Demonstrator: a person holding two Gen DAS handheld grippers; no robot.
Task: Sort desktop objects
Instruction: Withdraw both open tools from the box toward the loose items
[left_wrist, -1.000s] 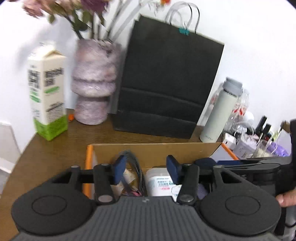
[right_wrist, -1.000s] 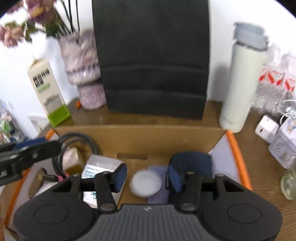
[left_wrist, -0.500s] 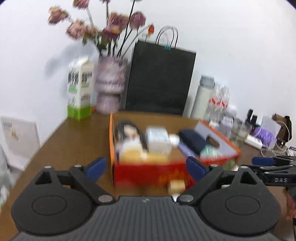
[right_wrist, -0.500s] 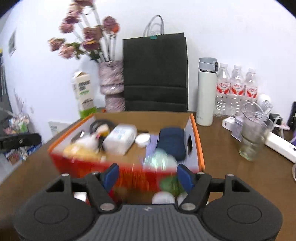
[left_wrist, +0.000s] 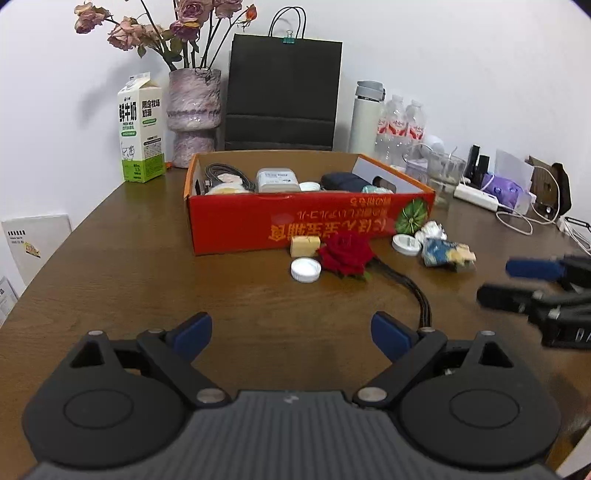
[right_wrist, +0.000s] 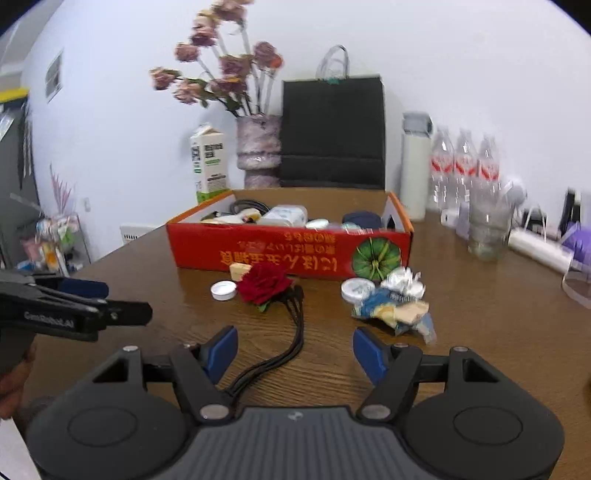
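While right tool (right_wrist: 291, 354) gapes, black cable (right_wrist: 291, 343) lies between tips.

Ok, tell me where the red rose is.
In both wrist views the red rose lies on the table in front of the red box, between the white cap and the black cables.

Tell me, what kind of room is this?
Probably an office or a workroom. A wooden desk stands against a white wall and holds a red box of odds and ends, a power strip with cables, water bottles and a vase of dried roses.
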